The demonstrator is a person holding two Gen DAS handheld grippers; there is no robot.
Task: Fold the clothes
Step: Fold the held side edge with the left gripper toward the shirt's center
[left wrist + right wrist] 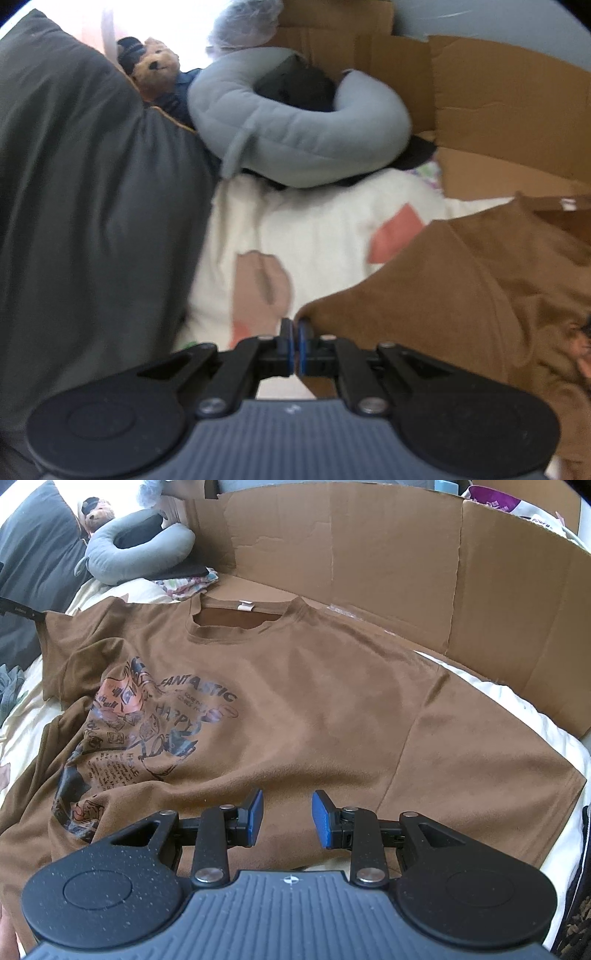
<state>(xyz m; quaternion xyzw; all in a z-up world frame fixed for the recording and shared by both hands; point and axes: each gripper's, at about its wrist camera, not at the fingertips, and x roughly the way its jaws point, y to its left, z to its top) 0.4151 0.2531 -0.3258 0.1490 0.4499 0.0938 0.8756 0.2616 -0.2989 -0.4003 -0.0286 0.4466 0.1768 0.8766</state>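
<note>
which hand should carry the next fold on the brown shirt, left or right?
Left, probably. Its tongs are shut on the edge of the brown shirt, lifted off the blanket. The right tongs hang open over the shirt, holding nothing.

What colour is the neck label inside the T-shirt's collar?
White, on the brown T-shirt; the neck label shows best in the right wrist view.

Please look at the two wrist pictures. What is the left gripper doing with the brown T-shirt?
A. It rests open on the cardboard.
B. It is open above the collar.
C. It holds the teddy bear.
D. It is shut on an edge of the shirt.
D: in the left wrist view the left gripper has its blue pads closed together, and an edge of the brown T-shirt is pinched between them and lifted.
</note>
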